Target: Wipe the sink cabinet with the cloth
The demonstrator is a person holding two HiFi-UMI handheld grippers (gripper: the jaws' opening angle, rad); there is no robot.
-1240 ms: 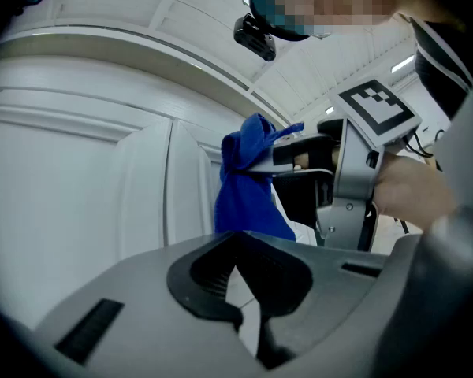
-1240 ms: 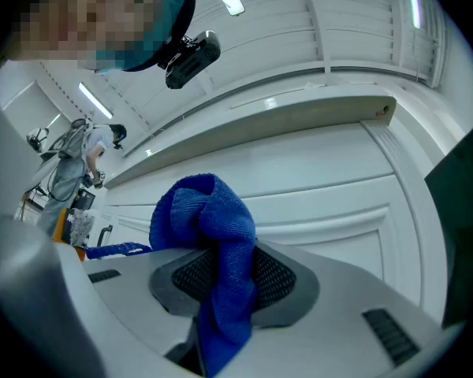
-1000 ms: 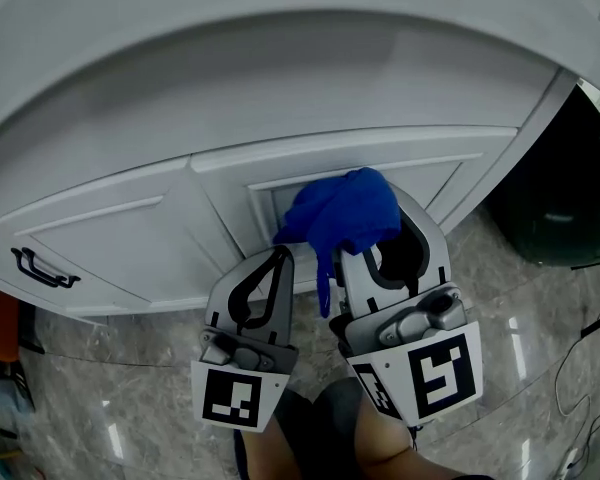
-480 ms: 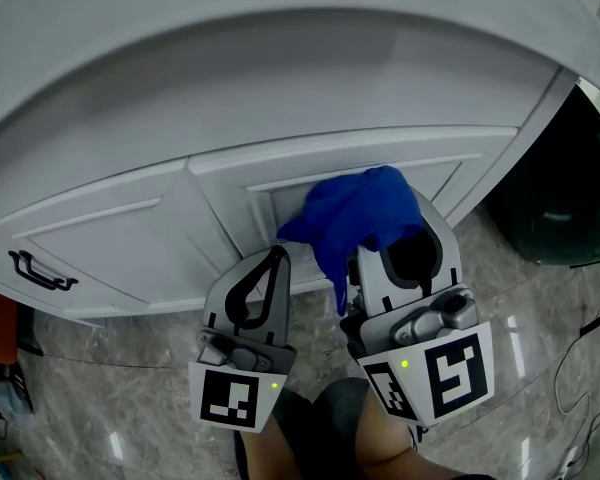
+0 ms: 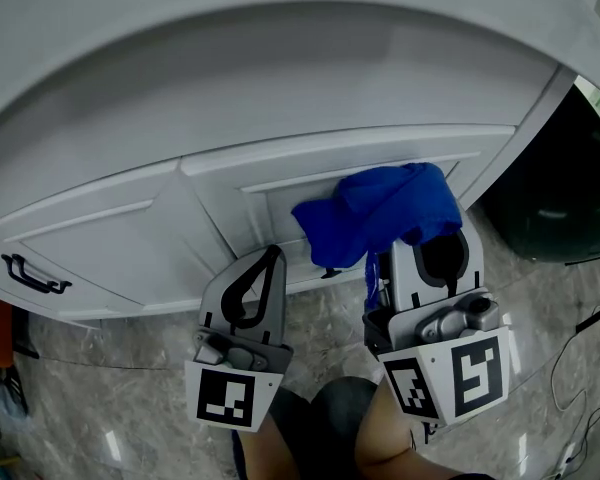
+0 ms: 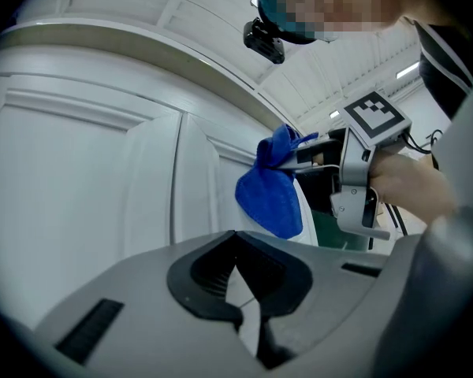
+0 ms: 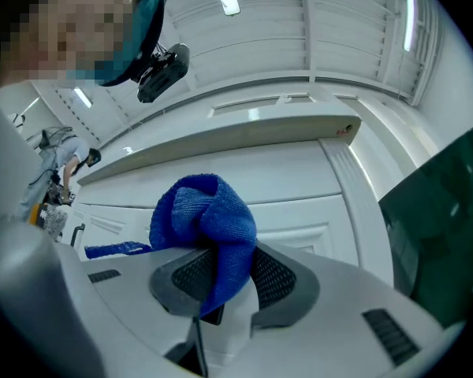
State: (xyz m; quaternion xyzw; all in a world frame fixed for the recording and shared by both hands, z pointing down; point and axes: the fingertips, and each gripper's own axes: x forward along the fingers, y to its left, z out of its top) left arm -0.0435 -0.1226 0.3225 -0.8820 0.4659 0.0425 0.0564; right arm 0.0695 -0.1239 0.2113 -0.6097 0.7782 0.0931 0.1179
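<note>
Closest to us, above the marble floor [image 5: 110, 408], we are holding the left gripper [image 5: 270, 263] idle, its jaws together on nothing. Just beside it the right gripper [image 5: 420, 258] is clamping a bunched blue microfibre cloth [image 5: 380, 213]. Beyond the jaws the cloth appears to be pressing on the right-hand door [image 5: 240, 208] of the white sink cabinet [image 5: 110, 238], near the door's top rail.

To wipe well, we judge, we should be pushing the fat wad flat against the panel and sweeping along the rails and into the recessed moulding. We should also be watching that the hard jaw tips are not scraping the paint.

Only the right gripper view is showing the fold pinched between the ribbed pads, with the countertop edge [image 7: 244, 136] overhanging. Only the left gripper view is showing the cloth side-on against the door. Only the head view is catching the black handle [image 5: 25, 273] far left.
</note>
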